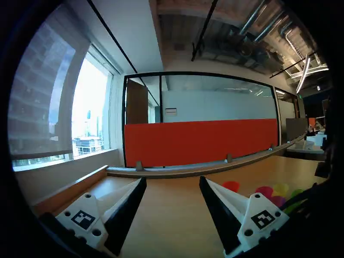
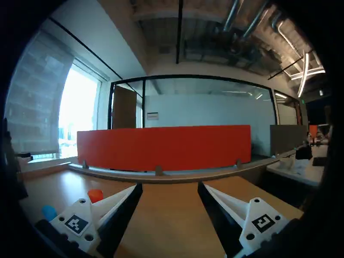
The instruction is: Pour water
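In the left gripper view my left gripper [image 1: 173,182] is open above a wooden desk [image 1: 172,223], with nothing between its fingers. To its right stand several small coloured cups: a red one [image 1: 231,185], a pink one [image 1: 264,190], a yellow one [image 1: 281,188] and a green one [image 1: 296,193]. In the right gripper view my right gripper [image 2: 170,187] is also open and holds nothing. Left of its left finger I see an orange-red cup [image 2: 95,195] and a blue cup [image 2: 49,212], partly hidden by the finger.
An orange-red divider panel [image 1: 200,142] runs along the far edge of the desk [image 2: 172,223]. A window [image 1: 88,116] is on the left. Another desk with white items [image 2: 296,165] stands at the right. A dark object [image 2: 10,172] stands at the far left edge.
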